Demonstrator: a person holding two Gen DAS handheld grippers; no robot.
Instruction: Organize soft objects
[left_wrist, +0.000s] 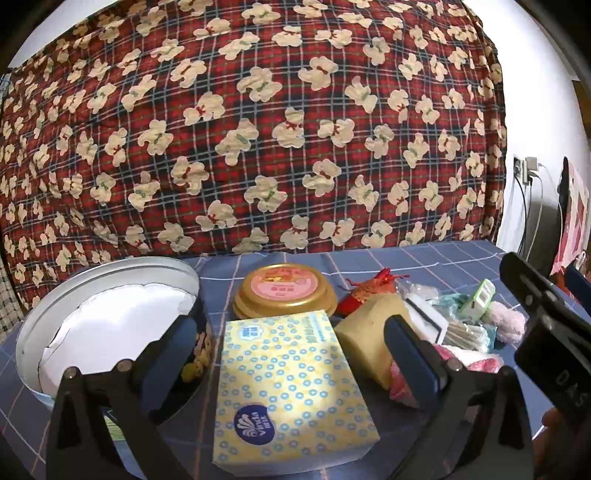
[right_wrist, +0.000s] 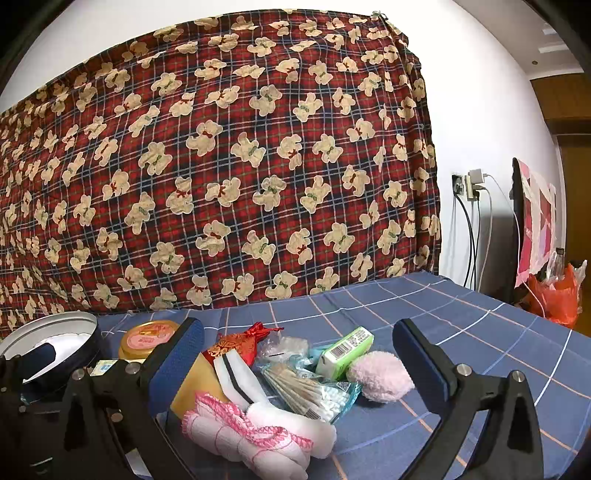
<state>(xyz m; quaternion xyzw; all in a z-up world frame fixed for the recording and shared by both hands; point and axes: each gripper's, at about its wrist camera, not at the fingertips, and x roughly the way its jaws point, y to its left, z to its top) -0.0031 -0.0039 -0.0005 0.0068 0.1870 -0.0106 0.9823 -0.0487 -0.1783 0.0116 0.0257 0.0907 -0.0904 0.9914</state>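
Left to right on the blue checked tabletop: open round tin (left_wrist: 107, 325) near the left edge; gold-lidded jar (left_wrist: 284, 291); tissue pack (left_wrist: 291, 387), light and squashy, best taken across its short sides, between the spread, empty left gripper (left_wrist: 291, 354). The right gripper (right_wrist: 299, 354), also spread and empty, frames a heap with pink pom-pom (right_wrist: 380, 376). Open cloth lies rightward.

Red plaid teddy-bear cloth (right_wrist: 221, 166) hung on white wall (right_wrist: 469, 110), wall socket (right_wrist: 460, 183) with cables, blue checked tablecloth (right_wrist: 461, 314)
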